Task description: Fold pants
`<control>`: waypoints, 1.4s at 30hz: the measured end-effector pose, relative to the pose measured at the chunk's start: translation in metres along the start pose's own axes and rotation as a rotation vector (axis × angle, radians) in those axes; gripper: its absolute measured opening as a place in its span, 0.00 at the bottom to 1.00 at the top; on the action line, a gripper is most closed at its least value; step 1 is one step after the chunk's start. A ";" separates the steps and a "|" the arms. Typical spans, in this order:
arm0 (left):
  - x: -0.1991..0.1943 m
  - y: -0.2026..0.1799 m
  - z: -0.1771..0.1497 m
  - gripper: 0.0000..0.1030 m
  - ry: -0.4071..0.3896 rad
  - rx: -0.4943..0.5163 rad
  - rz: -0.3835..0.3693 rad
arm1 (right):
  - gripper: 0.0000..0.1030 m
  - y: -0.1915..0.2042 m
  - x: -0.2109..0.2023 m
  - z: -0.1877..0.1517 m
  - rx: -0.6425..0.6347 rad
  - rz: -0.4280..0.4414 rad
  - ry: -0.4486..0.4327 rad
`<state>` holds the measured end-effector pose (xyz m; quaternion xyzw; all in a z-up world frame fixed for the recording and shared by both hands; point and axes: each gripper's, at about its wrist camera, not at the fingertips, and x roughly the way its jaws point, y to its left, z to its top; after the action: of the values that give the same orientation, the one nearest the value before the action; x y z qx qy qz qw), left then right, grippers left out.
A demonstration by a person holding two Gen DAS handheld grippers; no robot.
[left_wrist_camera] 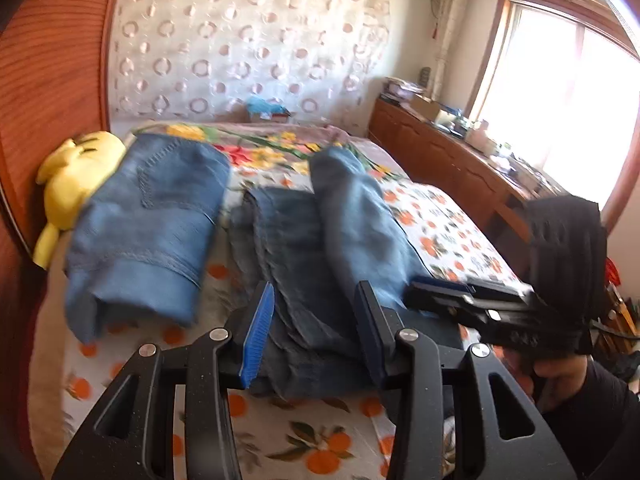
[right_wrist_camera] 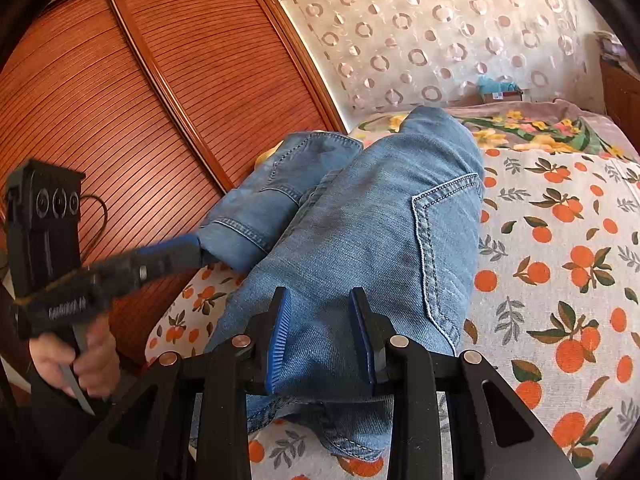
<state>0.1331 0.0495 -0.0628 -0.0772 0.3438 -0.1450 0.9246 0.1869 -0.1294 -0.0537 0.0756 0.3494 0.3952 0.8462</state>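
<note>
A: What is the left tool (left_wrist_camera: 316,332) doing?

B: Its blue pads (left_wrist_camera: 256,336) are standing apart, with the dark, stacked layers of the jeans (left_wrist_camera: 296,248) lying between and just beyond them. From the left wrist view I cannot tell whether the pads are pressing the denim.

A: And the right tool (right_wrist_camera: 324,340)?

B: In the right wrist view its pads are sitting against a bunched fold of the jeans on both sides, so it is clamping the cloth. The pocket (right_wrist_camera: 444,240) with pale stitching is lying just ahead of it and to the right.

A: Where are the jeans lying overall?

B: They are spreading out on the bed (right_wrist_camera: 560,280), on a sheet printed with oranges. One raised fold is running away from the right tool toward the headboard side.

A: Anything beside them?

B: A second pair (left_wrist_camera: 152,224), already folded, is lying to the left of the left tool, apart from the pair being handled. A yellow toy (left_wrist_camera: 76,184) is resting just left of that, against the wardrobe (right_wrist_camera: 140,100).

A: Are the tools seeing each other?

B: Yes. The right tool is showing at the right of the left wrist view, its tip touching the denim. A hand (right_wrist_camera: 84,364) is gripping the left tool's handle in the right wrist view.
</note>
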 end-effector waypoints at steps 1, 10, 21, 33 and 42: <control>0.001 -0.003 -0.004 0.42 0.006 -0.004 -0.008 | 0.31 -0.003 0.006 0.000 -0.002 -0.001 0.002; 0.004 -0.021 -0.022 0.41 0.035 -0.042 -0.116 | 0.31 -0.005 0.018 0.002 0.000 0.001 0.008; 0.016 -0.040 -0.036 0.10 0.068 0.015 -0.158 | 0.31 -0.015 0.017 0.015 0.016 0.003 0.026; 0.003 -0.016 -0.049 0.09 0.060 -0.042 -0.135 | 0.51 -0.072 0.050 0.125 -0.097 -0.119 0.027; 0.012 -0.009 -0.048 0.09 0.078 -0.055 -0.130 | 0.51 -0.102 0.122 0.184 -0.143 -0.030 0.224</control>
<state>0.1080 0.0352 -0.1045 -0.1189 0.3776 -0.1982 0.8967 0.4241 -0.0830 -0.0227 -0.0351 0.4139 0.4124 0.8108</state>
